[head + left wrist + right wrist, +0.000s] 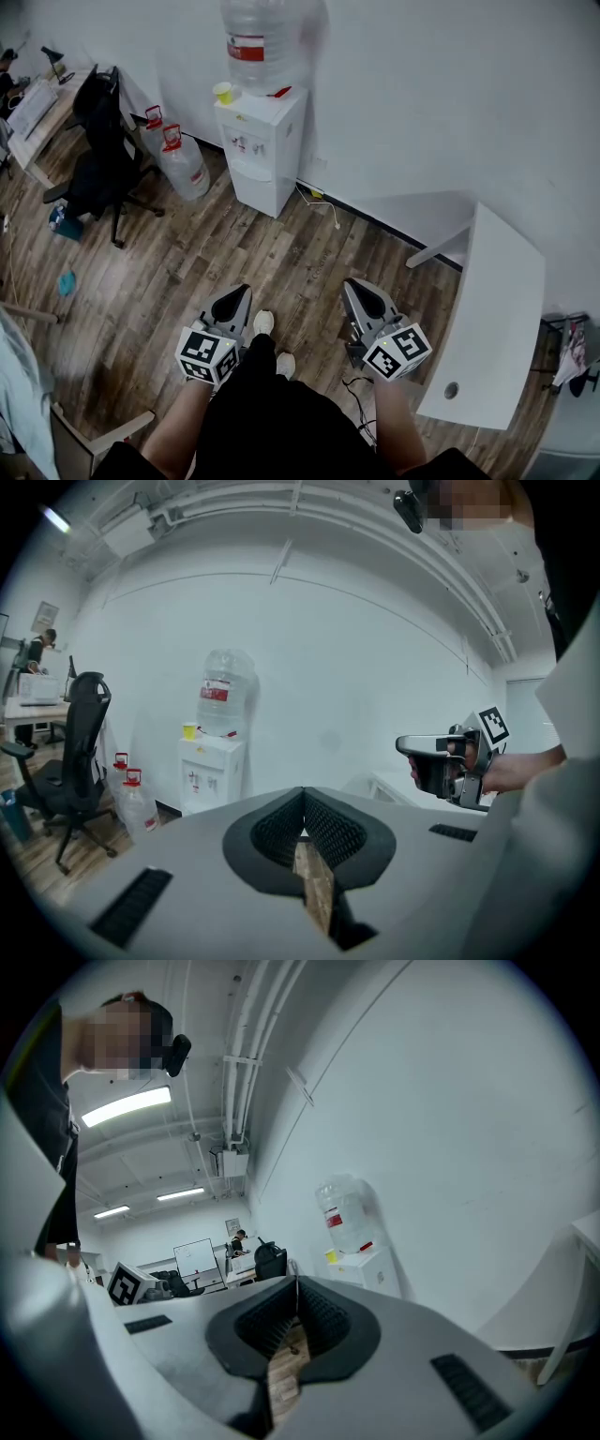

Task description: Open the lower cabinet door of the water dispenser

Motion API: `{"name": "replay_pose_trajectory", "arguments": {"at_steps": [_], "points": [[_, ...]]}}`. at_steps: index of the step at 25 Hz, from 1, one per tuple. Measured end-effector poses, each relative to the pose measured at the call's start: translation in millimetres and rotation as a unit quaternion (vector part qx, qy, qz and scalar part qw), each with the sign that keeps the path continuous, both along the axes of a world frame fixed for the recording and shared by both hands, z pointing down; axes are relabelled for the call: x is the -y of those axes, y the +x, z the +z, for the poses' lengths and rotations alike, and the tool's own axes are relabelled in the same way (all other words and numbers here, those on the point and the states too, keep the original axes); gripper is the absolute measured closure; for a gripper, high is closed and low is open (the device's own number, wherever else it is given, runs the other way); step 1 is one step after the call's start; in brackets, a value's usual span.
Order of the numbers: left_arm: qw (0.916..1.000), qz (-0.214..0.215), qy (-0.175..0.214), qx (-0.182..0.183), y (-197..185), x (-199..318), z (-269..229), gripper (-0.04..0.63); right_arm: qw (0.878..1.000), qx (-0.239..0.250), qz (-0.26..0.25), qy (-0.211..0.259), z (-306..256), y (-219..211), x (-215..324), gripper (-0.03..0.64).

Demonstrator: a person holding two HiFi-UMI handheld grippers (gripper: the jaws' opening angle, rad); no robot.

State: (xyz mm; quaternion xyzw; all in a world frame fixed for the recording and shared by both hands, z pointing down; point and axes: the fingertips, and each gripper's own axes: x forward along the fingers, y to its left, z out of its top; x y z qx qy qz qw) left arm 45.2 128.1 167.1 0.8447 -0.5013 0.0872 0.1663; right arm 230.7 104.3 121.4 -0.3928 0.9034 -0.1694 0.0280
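The white water dispenser stands against the far wall with a large clear bottle on top. Its lower cabinet door is closed. Both grippers are held low in front of the person, well short of the dispenser. My left gripper is shut and empty, and my right gripper is shut and empty too. In the left gripper view the dispenser shows at the left beyond the shut jaws of the left gripper. In the right gripper view the dispenser lies past the right gripper.
Two spare water bottles stand left of the dispenser, with a black office chair and a desk beyond. A white table is close on the right. A cable lies on the wood floor by the wall.
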Motion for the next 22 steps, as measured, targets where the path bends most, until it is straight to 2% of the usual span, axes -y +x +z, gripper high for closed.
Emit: {"name": "replay_pose_trajectory", "arguments": {"at_steps": [12, 22], "points": [[0.9997, 0.015, -0.005, -0.017, -10.3, 64.7, 2.1, 0.581, 1.0, 0.006, 0.009, -0.007, 3.2, -13.7, 56.0, 0.594], [0.9989, 0.037, -0.006, -0.028, -34.4, 135.3, 8.5, 0.581, 1.0, -0.019, 0.024, 0.0, 1.4, -40.3, 119.5, 0.594]]}}
